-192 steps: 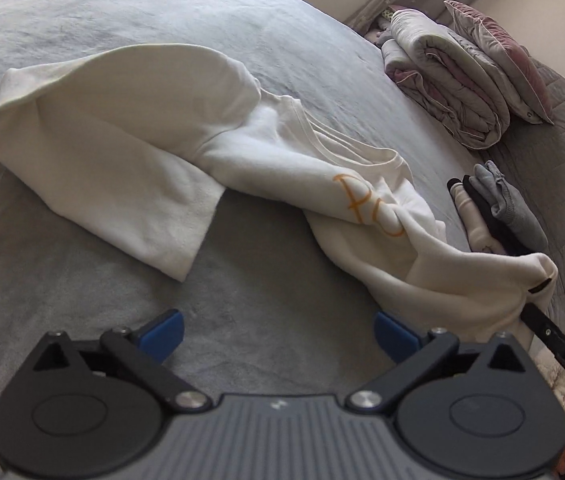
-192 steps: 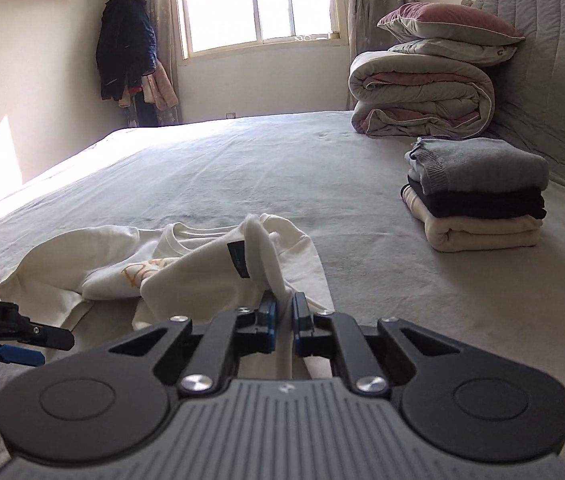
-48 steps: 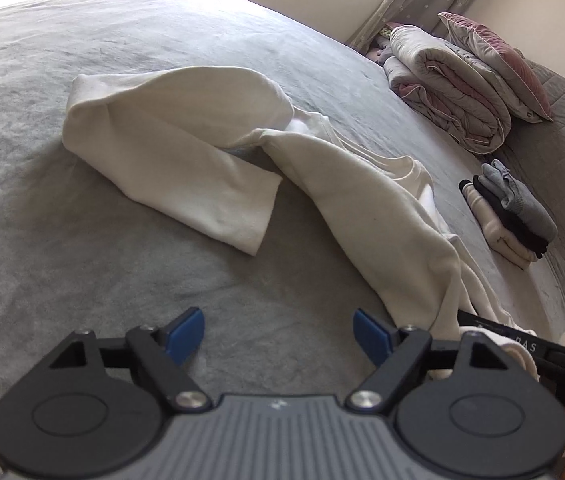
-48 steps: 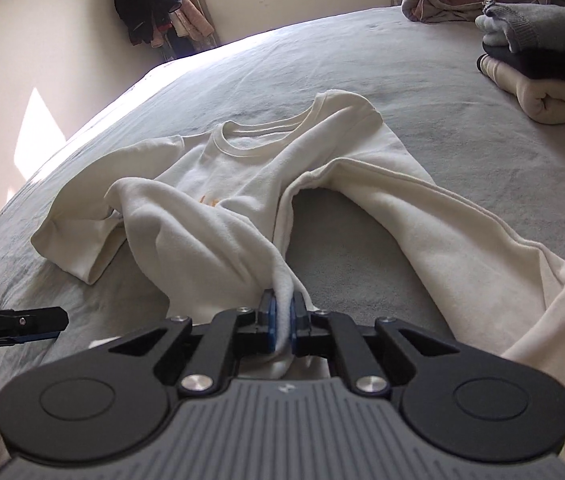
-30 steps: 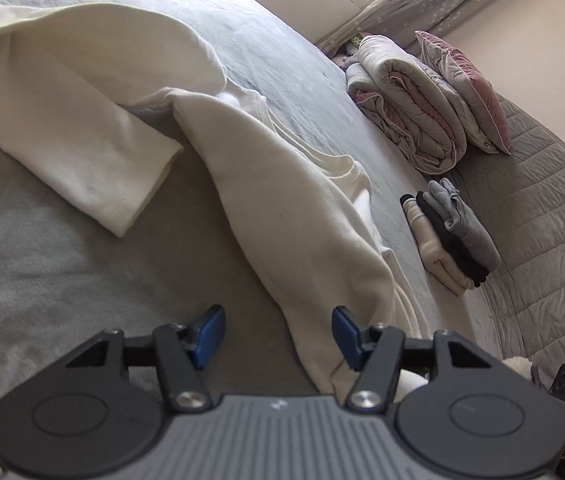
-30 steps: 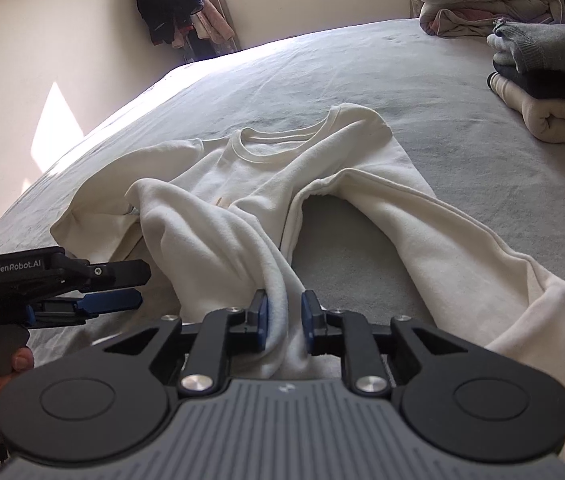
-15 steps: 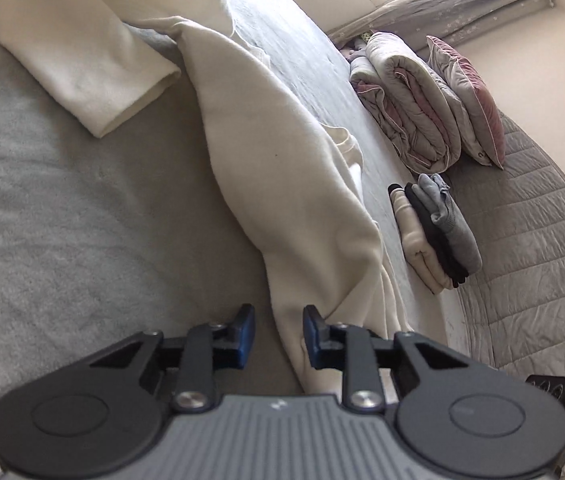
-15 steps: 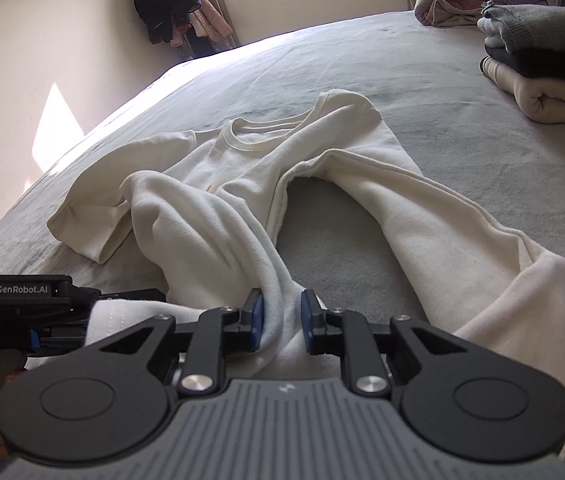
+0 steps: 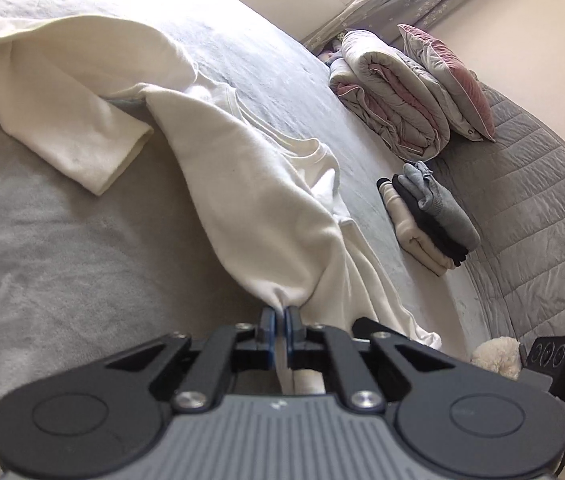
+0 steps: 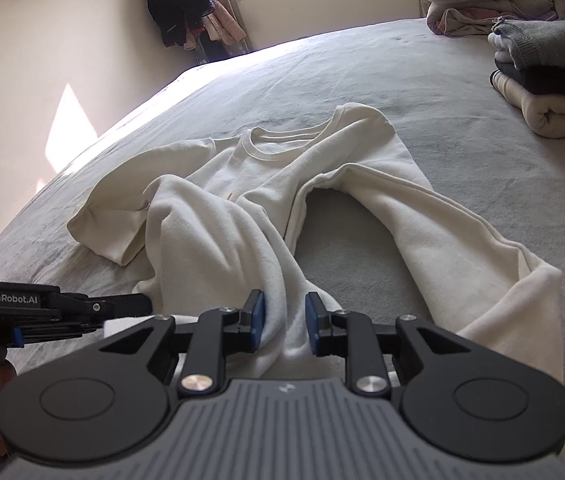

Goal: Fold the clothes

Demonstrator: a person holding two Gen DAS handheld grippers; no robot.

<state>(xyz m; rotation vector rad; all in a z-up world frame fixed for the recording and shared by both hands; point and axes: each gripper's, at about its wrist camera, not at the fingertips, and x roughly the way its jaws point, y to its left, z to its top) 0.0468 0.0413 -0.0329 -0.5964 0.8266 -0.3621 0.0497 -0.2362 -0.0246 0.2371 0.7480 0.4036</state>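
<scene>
Cream sweatshirt (image 10: 266, 184) lies crumpled on the grey bed (image 10: 462, 92), neckline on its far side, hem end toward both grippers, long axis running away from them. Left gripper (image 9: 281, 320): jaws have just closed, now clamped together on a bunched hem corner. Right gripper (image 10: 284, 322): jaws have just eased apart a little, a thick fold of the hem stands between them; left pad touches cloth, whether the right pad still presses is hard to tell. Both are at the hem, the left gripper just left of the right. The near sleeve (image 10: 462, 248) trails right of the body, the far sleeve is doubled back. The hem edge itself is hidden under both gripper bodies; the chest print is barely visible.
</scene>
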